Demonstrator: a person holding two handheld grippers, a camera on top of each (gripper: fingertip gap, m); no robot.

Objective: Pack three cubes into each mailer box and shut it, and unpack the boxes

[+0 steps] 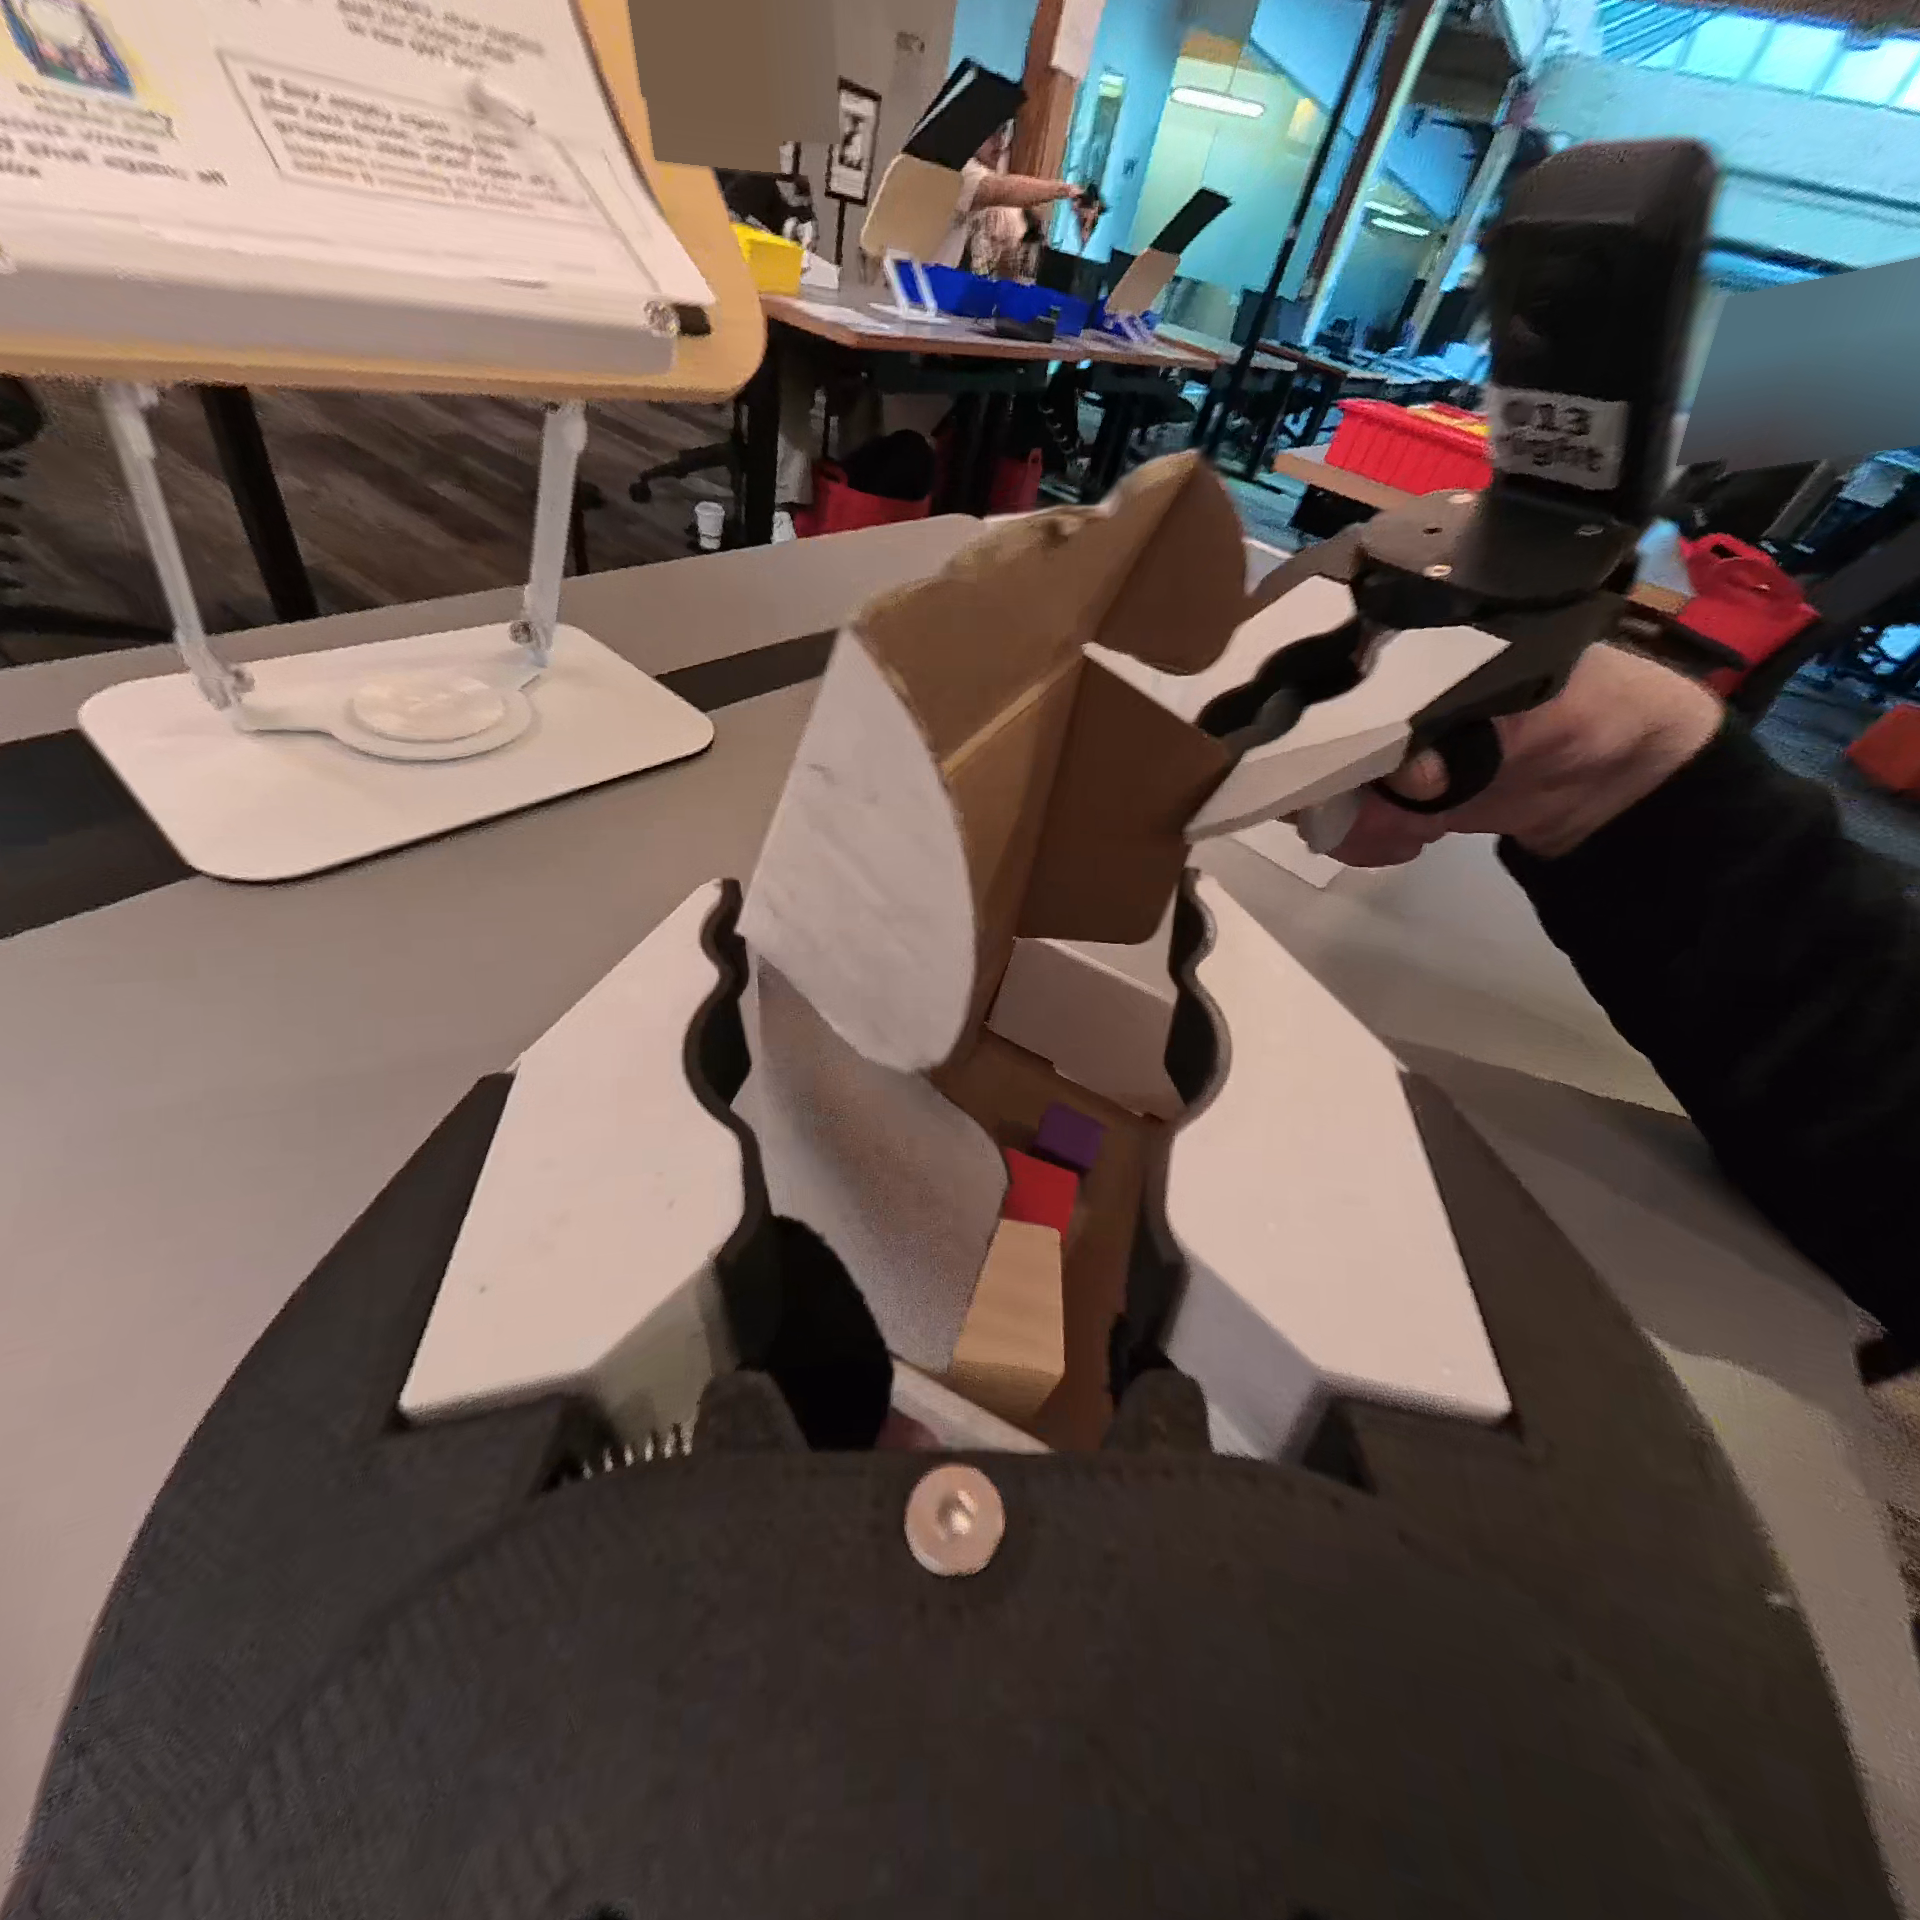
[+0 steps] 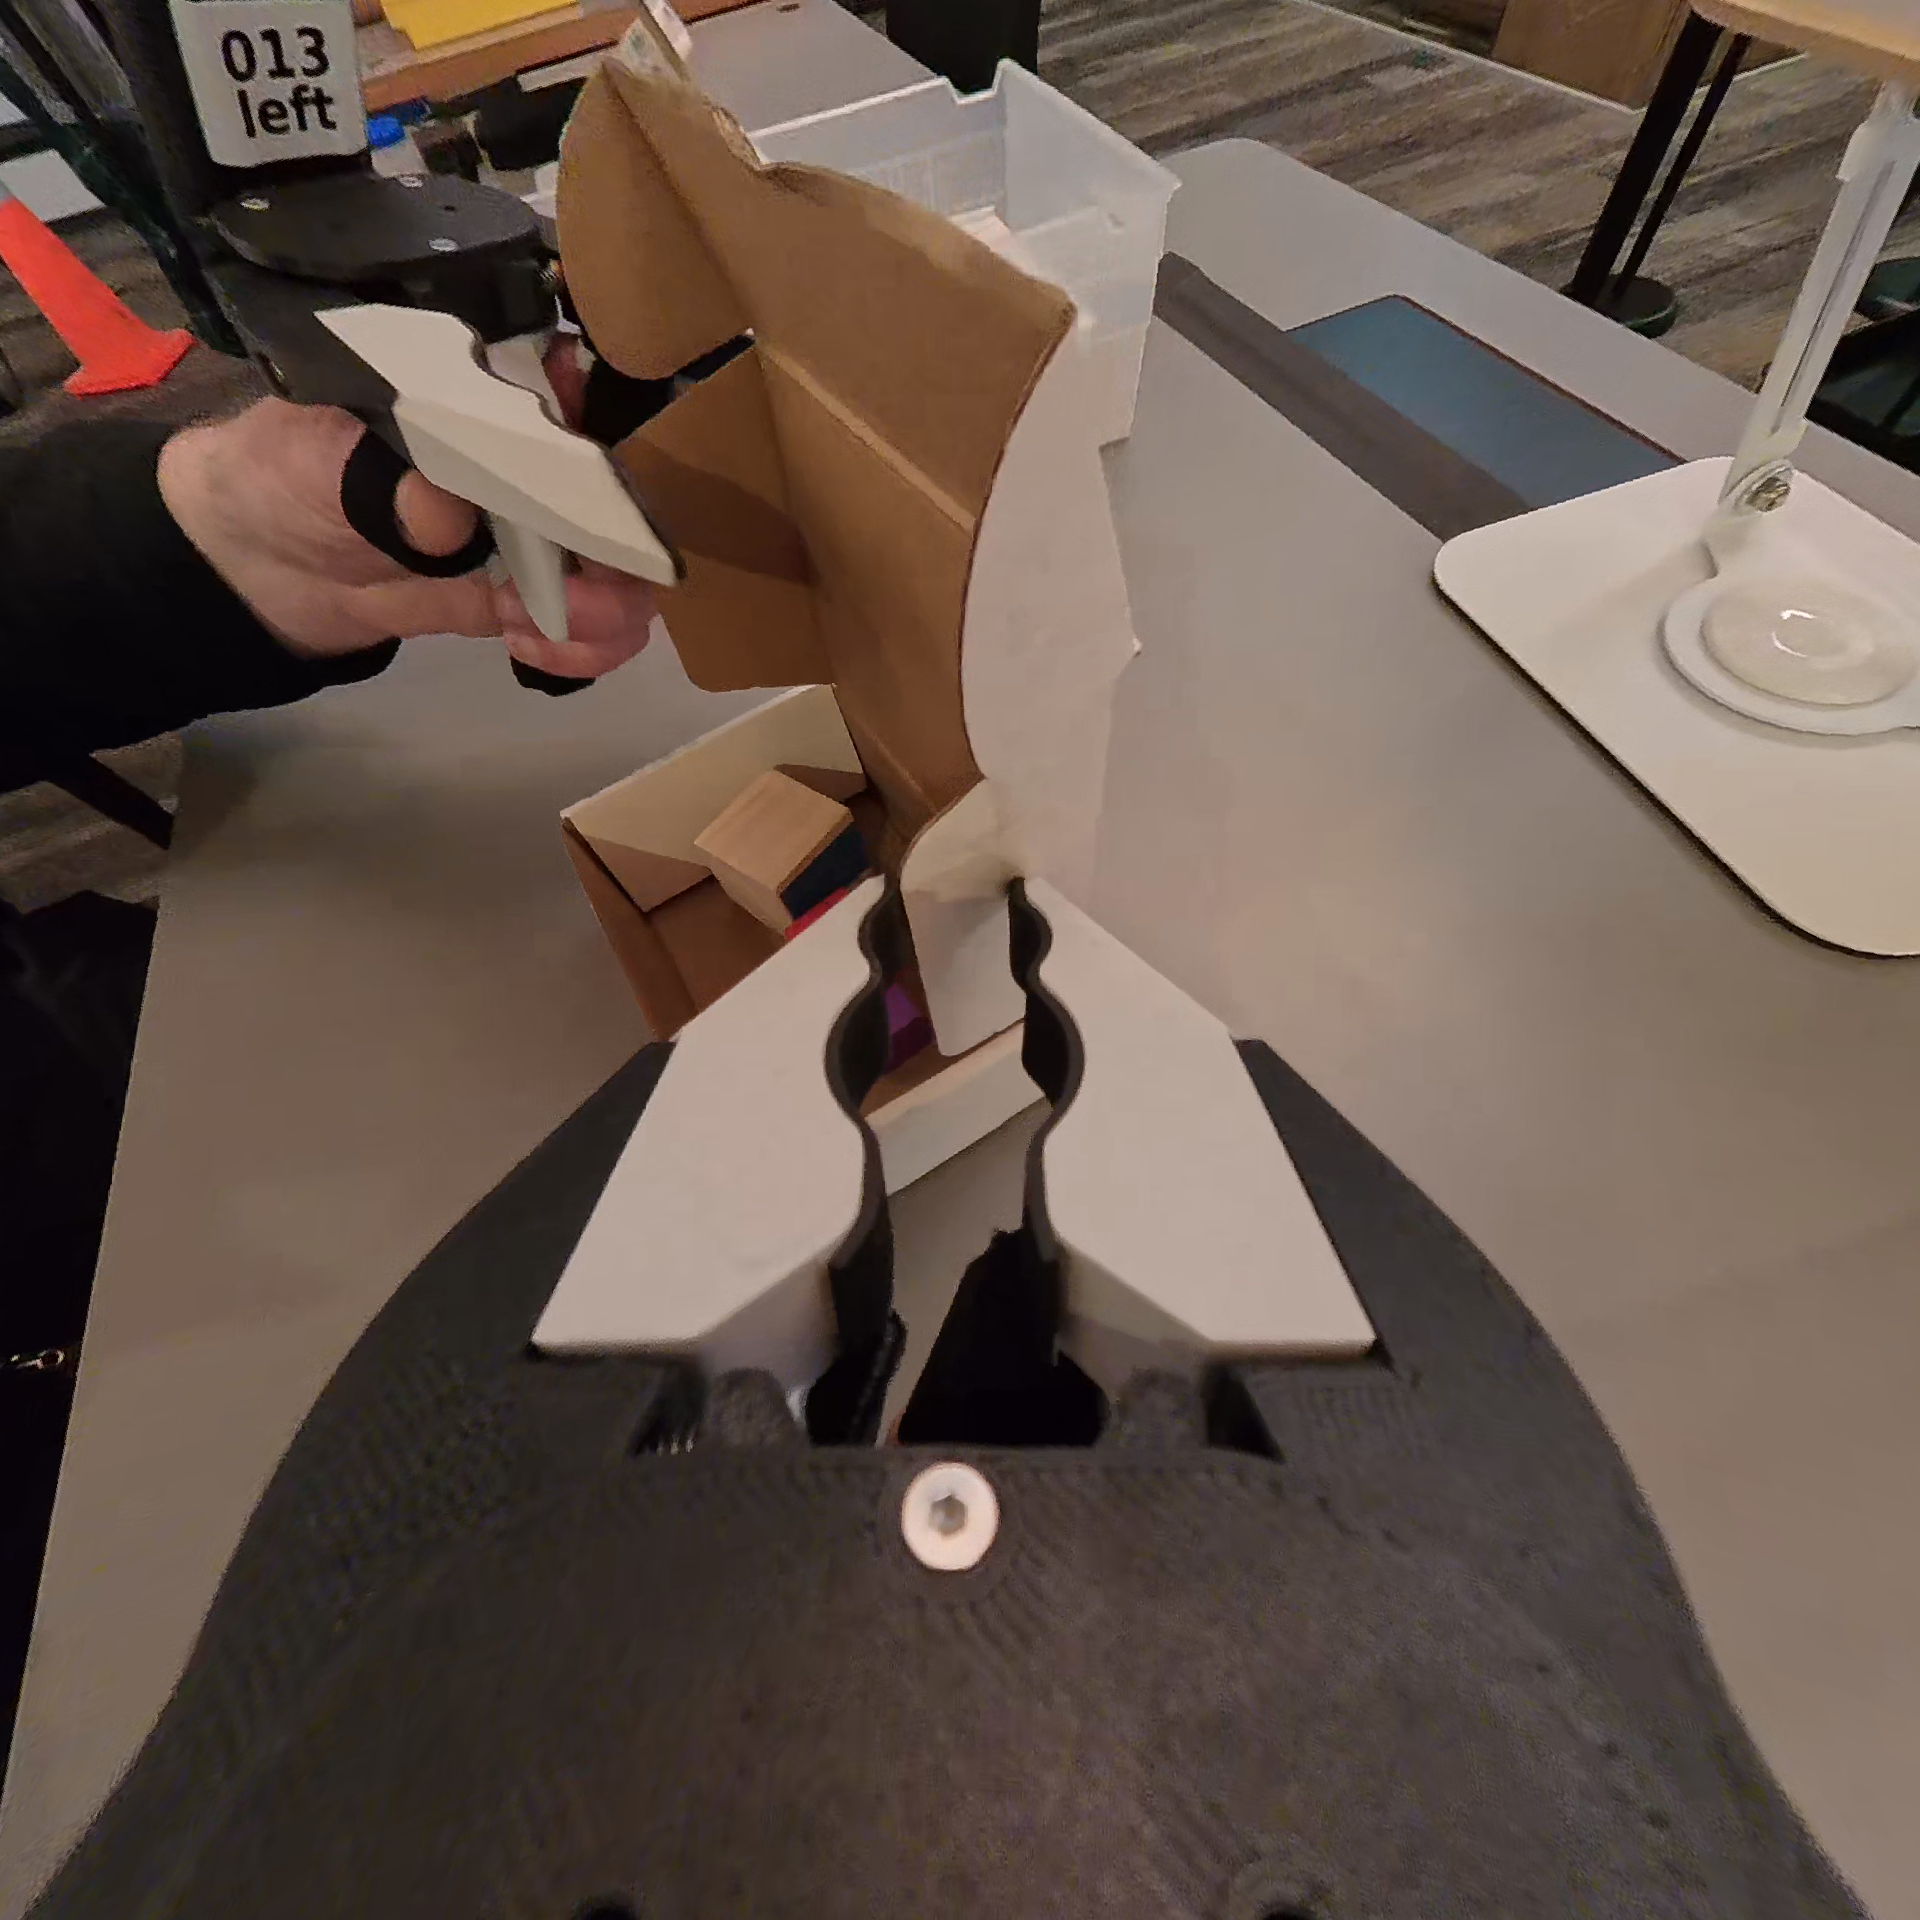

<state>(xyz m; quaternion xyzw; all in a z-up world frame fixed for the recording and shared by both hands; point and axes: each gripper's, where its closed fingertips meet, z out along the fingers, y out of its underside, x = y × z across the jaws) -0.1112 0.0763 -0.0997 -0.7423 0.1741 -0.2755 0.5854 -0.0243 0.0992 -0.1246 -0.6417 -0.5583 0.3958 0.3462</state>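
Observation:
A mailer box (image 1: 1091, 1023), white outside and brown inside, sits open on the grey table, its lid (image 1: 1039, 665) raised upright. A purple cube (image 1: 1070, 1138), a red cube (image 1: 1039, 1190) and a wooden cube (image 1: 1013, 1309) lie inside. My left gripper (image 1: 956, 894) is open, its fingers straddling the lid's white side flap (image 1: 862, 935). My right gripper (image 2: 951, 888) is shut on the lid's other side flap (image 2: 961, 956). In the right wrist view the box (image 2: 717, 769), the wooden cube (image 2: 774, 831) and the lid (image 2: 862, 364) also show, with the left gripper (image 2: 623, 436) at the lid's far flap.
A document stand with a white base (image 1: 395, 748) stands on the table to the left; it also shows in the right wrist view (image 2: 1662, 644). A white bin (image 2: 997, 156) sits behind the box. A dark blue pad (image 2: 1475, 395) lies at the table's back. An orange cone (image 2: 83, 301) is on the floor.

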